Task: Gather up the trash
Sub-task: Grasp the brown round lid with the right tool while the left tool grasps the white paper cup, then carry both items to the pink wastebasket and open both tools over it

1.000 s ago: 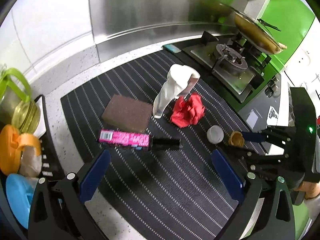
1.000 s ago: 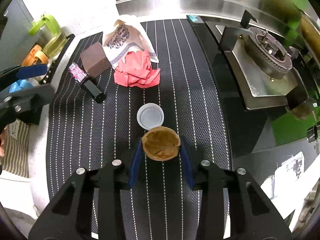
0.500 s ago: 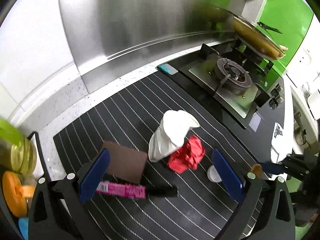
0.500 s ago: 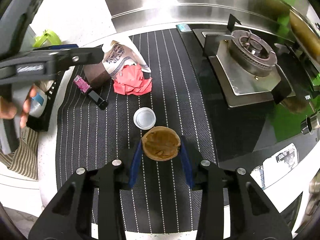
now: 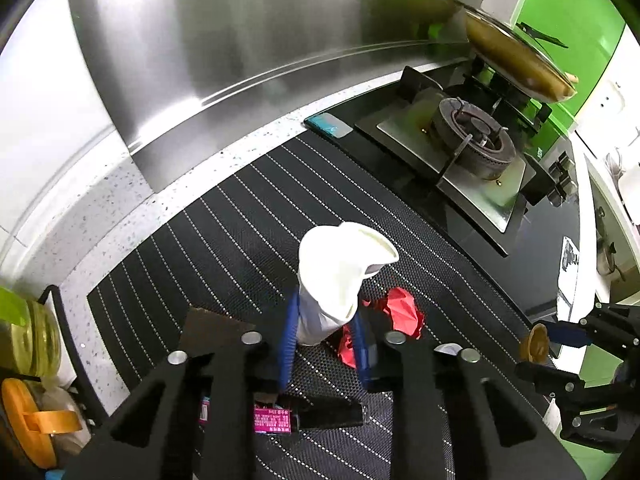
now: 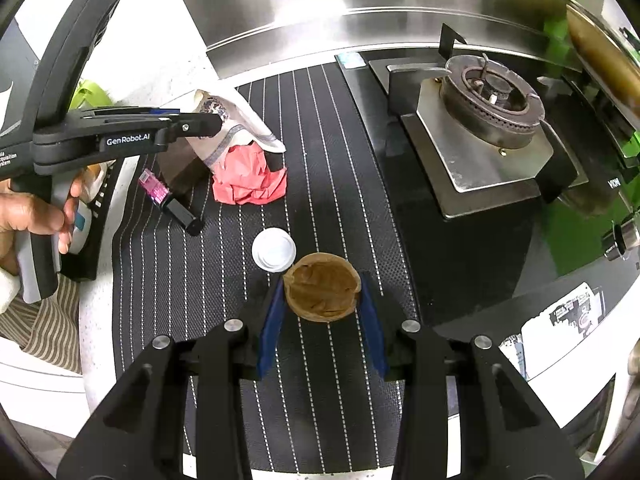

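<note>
Both views look steeply down along their own fingers onto the striped mat [image 5: 248, 208], facing the steel backsplash [image 6: 304, 4]. The left wrist view sits close over the white paper bag [image 5: 336, 272]; the right wrist view looks from nearer the table's front edge. Both share the bag, the red paper [image 6: 252, 180] and the gas burner [image 5: 472, 136].

A black mat with thin white stripes [image 6: 328, 128] lies before me. Its left end is crowded: a crumpled white paper bag [image 5: 336, 276], a crumpled red paper [image 6: 252, 180], a brown block [image 5: 212, 326] and a pink-and-black tube [image 6: 168, 200] sit close together, with a small white lid [image 6: 274, 249] nearer me. The mat's middle and right strips are bare. On the right, a steel gas burner [image 6: 492, 100] blocks passage.
</note>
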The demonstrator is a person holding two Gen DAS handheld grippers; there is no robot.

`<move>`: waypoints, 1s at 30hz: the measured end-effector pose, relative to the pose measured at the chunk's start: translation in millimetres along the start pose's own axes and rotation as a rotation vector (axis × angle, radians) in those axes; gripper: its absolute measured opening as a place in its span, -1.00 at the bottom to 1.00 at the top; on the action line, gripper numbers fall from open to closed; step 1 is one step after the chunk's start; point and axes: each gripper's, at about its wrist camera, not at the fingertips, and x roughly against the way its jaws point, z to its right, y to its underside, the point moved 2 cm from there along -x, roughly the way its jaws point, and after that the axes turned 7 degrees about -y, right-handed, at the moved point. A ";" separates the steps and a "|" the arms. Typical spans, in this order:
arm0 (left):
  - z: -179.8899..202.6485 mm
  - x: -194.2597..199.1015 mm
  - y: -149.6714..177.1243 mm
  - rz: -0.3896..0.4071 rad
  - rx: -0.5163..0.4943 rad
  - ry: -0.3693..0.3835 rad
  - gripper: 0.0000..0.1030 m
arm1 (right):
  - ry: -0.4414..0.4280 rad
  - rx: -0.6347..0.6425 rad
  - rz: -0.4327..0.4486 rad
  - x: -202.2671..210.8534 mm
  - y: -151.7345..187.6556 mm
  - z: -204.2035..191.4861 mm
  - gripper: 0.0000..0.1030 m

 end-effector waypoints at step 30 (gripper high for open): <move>123.8 143.2 58.8 0.160 -0.357 0.316 -0.77 | 0.255 -0.309 0.256 155.0 112.0 -17.4 -0.28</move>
